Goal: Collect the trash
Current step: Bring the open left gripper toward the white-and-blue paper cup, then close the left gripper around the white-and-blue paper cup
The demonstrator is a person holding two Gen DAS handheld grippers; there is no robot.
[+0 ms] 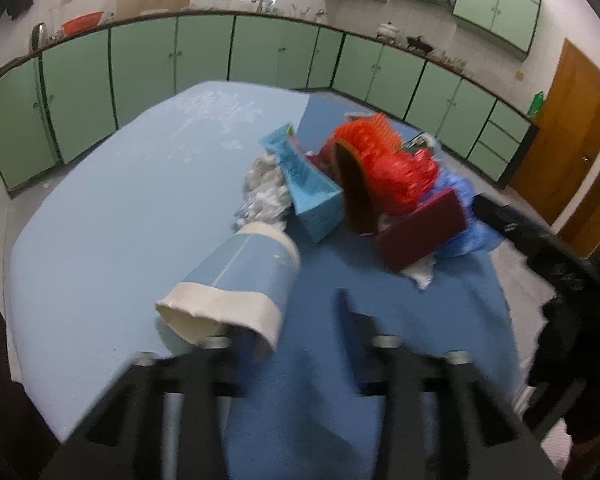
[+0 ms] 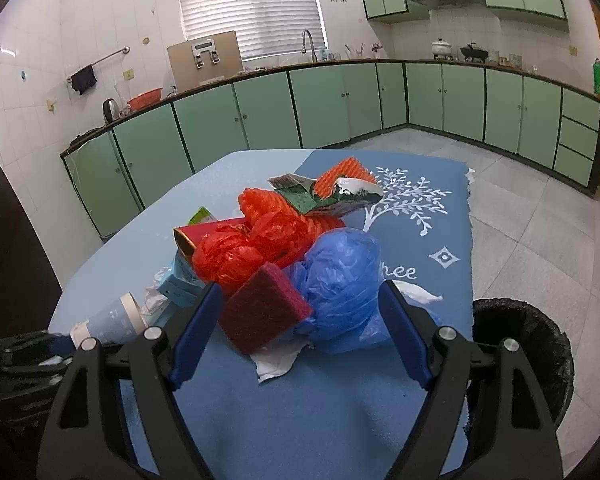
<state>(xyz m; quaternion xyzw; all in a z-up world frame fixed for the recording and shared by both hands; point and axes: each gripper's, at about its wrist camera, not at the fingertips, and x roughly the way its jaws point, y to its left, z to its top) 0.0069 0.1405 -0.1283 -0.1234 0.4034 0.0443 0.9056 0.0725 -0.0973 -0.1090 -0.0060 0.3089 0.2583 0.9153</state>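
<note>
Paper cup (image 1: pixel 236 280), pale blue, lies tipped on the worktop (image 1: pixel 120 208), its rim pinched by the left hand-held gripper (image 1: pixel 284 320), apparently for binning. The right hand-held gripper (image 2: pixel 300 332) stands spread before the rubbish heap, near the lined bin (image 2: pixel 540 344).

Even, soft daylight comes through the blinds (image 2: pixel 250 6), brightest there. The left wrist view is motion-blurred throughout; the right is sharp. Both bow the cabinets (image 2: pixel 340 100) below the blinds, with dark vignetted corners

"hee" on blue mat (image 2: pixel 440 216)
</note>
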